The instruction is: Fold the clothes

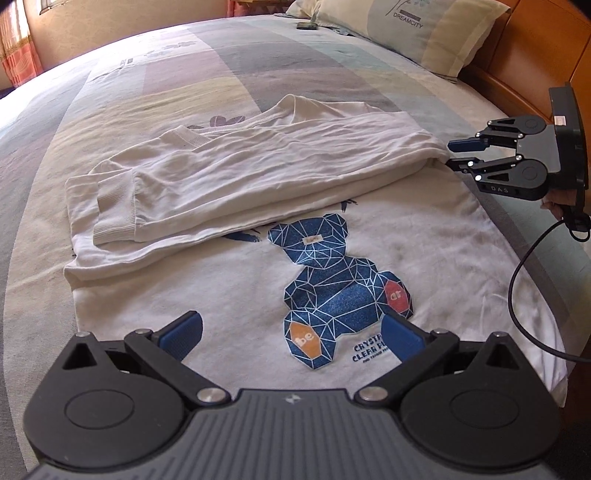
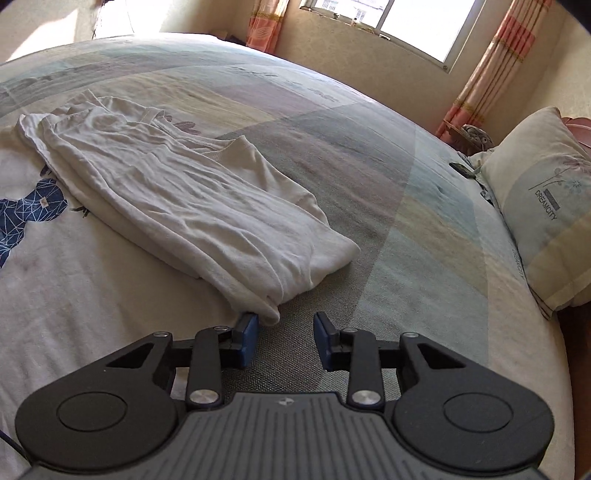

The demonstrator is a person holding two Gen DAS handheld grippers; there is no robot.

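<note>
White cotton, soft and limp, the sweatshirt (image 1: 236, 229) lies spread on the bed (image 1: 184, 74) along its near edge, a blue geometric bear print (image 1: 332, 280) facing up. One long side is already folded over the body, the sleeve cuff (image 1: 114, 210) lying on top of the flap. Light and floppy, the fabric looks likely to sag and crease wherever it is lifted, so a pinch at a corner or along a folded edge should serve best. The right hand-held gripper (image 2: 283, 338) hovers at the flap's bunched end (image 2: 267, 310), its jaws parted with nothing between them, one pad just beside the cloth. The left hand-held gripper (image 1: 291, 334) stands wide open over the hem near the print, holding nothing. A pillow (image 1: 417, 29) rests at the bed's head, well apart, by the wooden headboard (image 1: 535, 55).
</note>
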